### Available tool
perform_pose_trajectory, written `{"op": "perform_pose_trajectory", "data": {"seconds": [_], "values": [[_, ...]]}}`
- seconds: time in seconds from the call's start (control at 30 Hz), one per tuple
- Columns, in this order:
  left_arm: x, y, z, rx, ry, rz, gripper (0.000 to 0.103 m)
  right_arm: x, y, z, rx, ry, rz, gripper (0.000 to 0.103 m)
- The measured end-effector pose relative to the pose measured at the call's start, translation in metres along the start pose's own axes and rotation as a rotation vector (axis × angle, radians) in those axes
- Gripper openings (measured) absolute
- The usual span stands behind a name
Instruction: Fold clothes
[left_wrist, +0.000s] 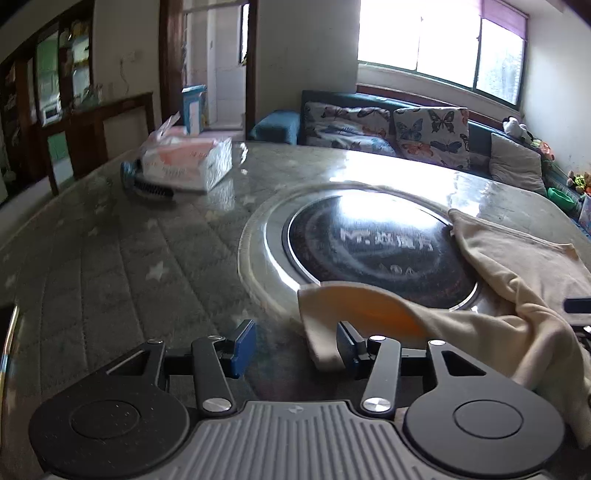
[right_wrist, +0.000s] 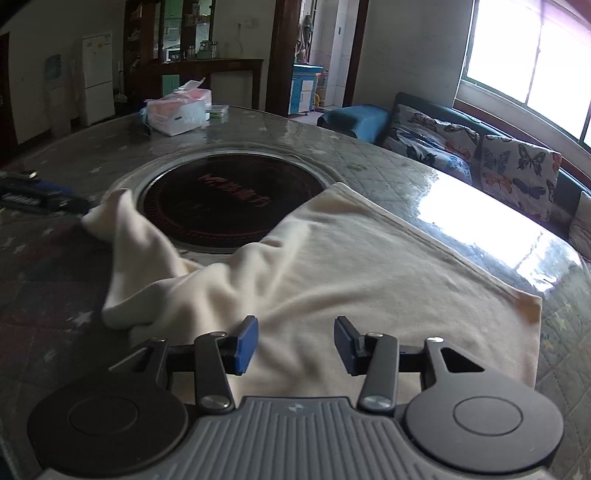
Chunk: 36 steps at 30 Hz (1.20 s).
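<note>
Right wrist view: cream garment lies spread on the desk, its far edge running diagonal from beside the round black hotplate toward the right rim. One corner of the garment overlaps the hotplate's ring. Its left part is bunched up into a raised fold that ends near your other gripper, seen as dark bars at the left edge.

Your right gripper hovers over the near part of the garment, jaws partly apart, blue pads clear of the cloth, nothing pinched between them.

Left wrist view: your left gripper also stands partly apart. A garment end with an orange inner side sits just by the right pad; touching or not, you can't tell from here. Nothing is clamped between the pads. The rest of the cloth trails off to the right over the hotplate's edge.

Farther out on the desk: a tissue pack near the far rim, a dark brush beside it. Past the desk, a sofa with butterfly cushions under a bright window, and a white fridge at the left wall.
</note>
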<state>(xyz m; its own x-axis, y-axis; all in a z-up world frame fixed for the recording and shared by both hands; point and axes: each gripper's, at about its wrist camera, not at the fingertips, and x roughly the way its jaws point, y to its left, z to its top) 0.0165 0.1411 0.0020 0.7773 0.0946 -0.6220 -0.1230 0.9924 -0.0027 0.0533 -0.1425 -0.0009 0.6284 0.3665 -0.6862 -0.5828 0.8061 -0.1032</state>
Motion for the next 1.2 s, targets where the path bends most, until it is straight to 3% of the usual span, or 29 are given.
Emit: {"op": "perform_pose_trajectory", "data": {"seconds": [0.13, 0.33, 0.47, 0.7, 0.8, 0.87, 0.9, 1.03, 1.2], "values": [[0.01, -0.003, 0.012, 0.03, 0.019, -0.028, 0.048, -0.021, 0.007, -0.004, -0.017, -0.014, 0.003, 0.047], [0.015, 0.001, 0.031, -0.206, 0.098, -0.13, 0.048, -0.038, 0.01, -0.005, -0.002, -0.039, -0.001, 0.049], [0.019, -0.003, 0.044, -0.329, 0.136, -0.139, 0.049, -0.04, 0.015, -0.008, -0.009, -0.035, 0.011, 0.049], [0.043, -0.016, 0.054, -0.386, 0.249, -0.072, 0.048, -0.046, 0.021, -0.015, -0.01, -0.044, 0.039, 0.049], [0.051, -0.02, 0.052, -0.392, 0.284, -0.048, 0.03, -0.05, 0.024, -0.017, -0.014, -0.051, 0.05, 0.049], [0.052, -0.022, 0.05, -0.378, 0.284, -0.043, 0.012, -0.053, 0.026, -0.018, -0.02, -0.054, 0.056, 0.049], [0.053, -0.023, 0.049, -0.369, 0.282, -0.041, 0.009, -0.055, 0.027, -0.019, -0.024, -0.055, 0.059, 0.049], [0.038, -0.022, 0.046, -0.323, 0.168, -0.022, 0.002, -0.059, 0.032, -0.021, -0.037, -0.061, 0.078, 0.049], [-0.018, -0.005, 0.044, -0.301, -0.132, -0.07, 0.002, -0.062, 0.036, -0.024, -0.049, -0.054, 0.114, 0.05]]}}
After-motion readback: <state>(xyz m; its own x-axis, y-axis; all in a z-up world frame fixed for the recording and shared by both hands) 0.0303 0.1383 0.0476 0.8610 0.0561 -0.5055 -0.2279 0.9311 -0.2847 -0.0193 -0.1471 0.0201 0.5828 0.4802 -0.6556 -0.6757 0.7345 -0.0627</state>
